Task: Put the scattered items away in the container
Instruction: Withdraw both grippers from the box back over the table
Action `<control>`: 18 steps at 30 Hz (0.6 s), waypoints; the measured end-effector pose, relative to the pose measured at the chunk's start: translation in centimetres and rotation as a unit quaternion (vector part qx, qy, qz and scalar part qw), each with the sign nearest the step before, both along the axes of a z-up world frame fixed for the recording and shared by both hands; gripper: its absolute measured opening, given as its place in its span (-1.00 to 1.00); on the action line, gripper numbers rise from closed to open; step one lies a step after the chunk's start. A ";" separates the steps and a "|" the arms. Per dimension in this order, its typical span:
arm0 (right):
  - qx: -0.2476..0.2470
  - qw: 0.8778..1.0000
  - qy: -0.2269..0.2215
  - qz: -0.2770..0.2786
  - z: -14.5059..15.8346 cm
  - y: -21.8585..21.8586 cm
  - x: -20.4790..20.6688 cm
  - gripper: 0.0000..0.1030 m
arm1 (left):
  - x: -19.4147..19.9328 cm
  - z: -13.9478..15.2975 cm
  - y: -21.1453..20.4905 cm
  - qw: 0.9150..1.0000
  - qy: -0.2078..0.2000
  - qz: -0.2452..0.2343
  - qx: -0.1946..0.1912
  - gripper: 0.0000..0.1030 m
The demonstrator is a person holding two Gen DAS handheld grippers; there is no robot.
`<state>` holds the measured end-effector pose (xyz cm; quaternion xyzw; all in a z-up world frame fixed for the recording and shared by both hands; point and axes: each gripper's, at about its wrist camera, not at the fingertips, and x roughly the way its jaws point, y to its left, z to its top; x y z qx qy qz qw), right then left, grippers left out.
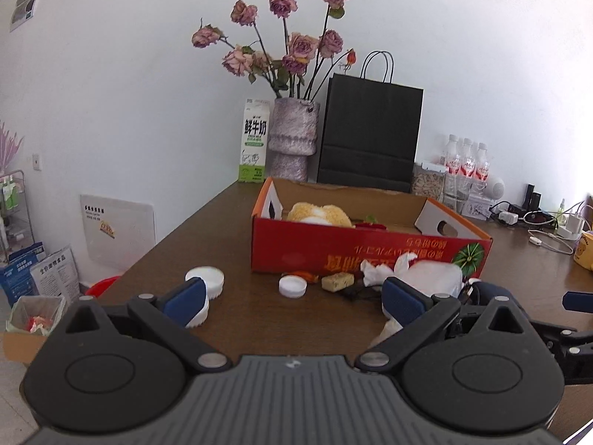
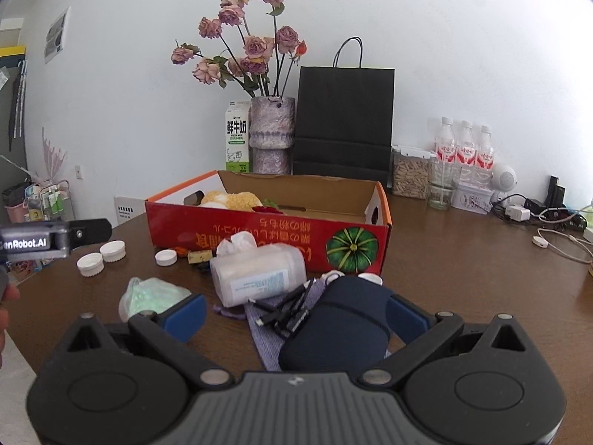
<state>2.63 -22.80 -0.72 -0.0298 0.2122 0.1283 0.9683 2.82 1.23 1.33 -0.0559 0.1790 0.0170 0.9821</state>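
Note:
The red cardboard box [image 1: 370,250] [image 2: 267,235] stands open on the brown table, with a yellow plush toy [image 1: 318,215] inside. In front of it lie white caps [image 1: 292,286] [image 2: 165,257], a yellowish block [image 1: 337,282], a tissue pack [image 2: 259,278], a green plastic bag [image 2: 152,296], black cables [image 2: 289,315] on a lilac cloth [image 2: 261,337] and a dark navy pouch [image 2: 341,330]. My left gripper [image 1: 294,304] is open and empty, short of the caps. My right gripper [image 2: 296,315] is open, its jaws on either side of the pouch and cables.
Behind the box stand a vase of dried roses [image 1: 292,137], a milk carton [image 1: 254,141] and a black paper bag [image 1: 370,133]. A jar, water bottles [image 2: 465,148] and chargers with cables [image 2: 548,218] line the back right. Two more caps [image 2: 102,257] lie at left.

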 end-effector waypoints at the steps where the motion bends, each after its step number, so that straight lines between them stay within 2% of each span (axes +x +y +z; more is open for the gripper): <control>1: 0.002 1.000 0.002 -0.004 -0.2 0.1 -0.4 1.00 | -0.5 -0.4 0.0 1.000 0.008 0.000 -0.003 1.00; 3: 0.001 1.000 0.008 -0.006 -0.7 0.3 -1.2 1.00 | -1.2 -0.8 0.0 1.000 0.018 -0.005 -0.004 1.00; 7: -0.006 1.000 0.019 -0.002 -1.3 0.8 -2.1 1.00 | -2.0 -0.7 -0.2 1.000 0.013 -0.008 0.003 1.00; 18: -0.004 0.999 0.031 -0.012 -1.8 0.6 -2.1 1.00 | -1.6 -1.2 -0.6 1.000 0.027 -0.010 0.002 1.00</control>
